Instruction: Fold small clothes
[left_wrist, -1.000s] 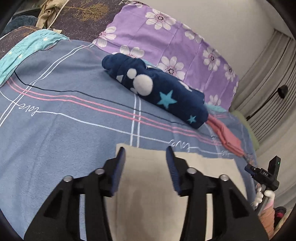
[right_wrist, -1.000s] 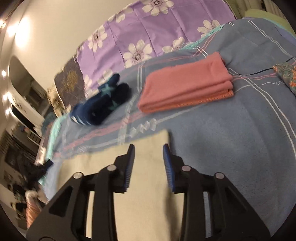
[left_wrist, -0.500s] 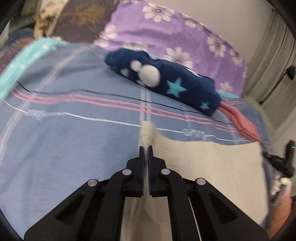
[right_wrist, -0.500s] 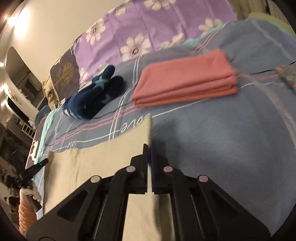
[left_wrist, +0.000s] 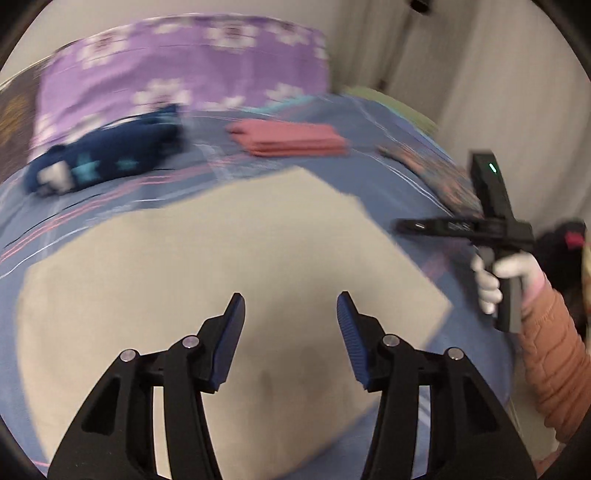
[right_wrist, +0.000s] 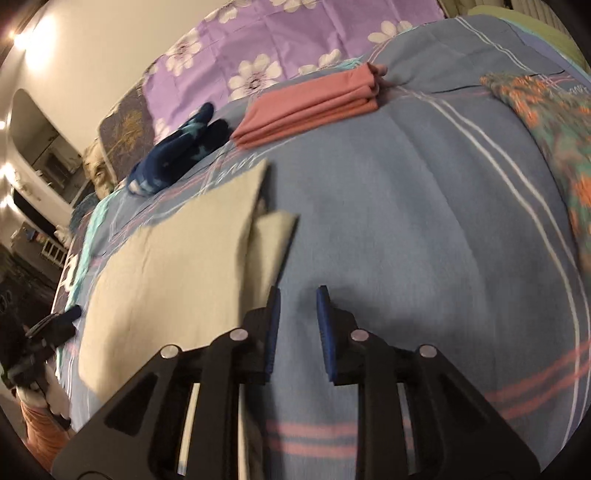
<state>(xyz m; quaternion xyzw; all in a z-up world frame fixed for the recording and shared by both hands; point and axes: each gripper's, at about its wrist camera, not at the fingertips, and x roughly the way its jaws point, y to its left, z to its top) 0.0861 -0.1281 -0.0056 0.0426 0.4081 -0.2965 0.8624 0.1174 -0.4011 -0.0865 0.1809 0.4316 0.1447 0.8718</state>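
Lying flat on the blue striped bedcover, the beige cloth is seen as a folded piece, with a lower layer showing beyond the edge of the upper one at its right side in the right wrist view. The left gripper is held above the near part of this cloth; its jaws have just been opening and now stand clearly apart, and nothing is pinched between the blue pads. The cloth is only seen below them, so it is released. The right gripper is placed just beside the right edge of the beige cloth, over bare bedcover. Its jaws have just been opening as well, the gap is narrow, and no fabric is caught in it.

Further back on the bedcover, a folded pink cloth is lying, and to its left a dark blue garment with stars is lying in a loose roll. The two are near each other but apart from the beige cloth. A patterned orange and green fabric is seen at the right side of the bed. Behind everything a purple flowered sheet is visible. In the left wrist view, which is blurred, the person's gloved right hand is seen around the handle of the other tool, with an orange sleeve below it.
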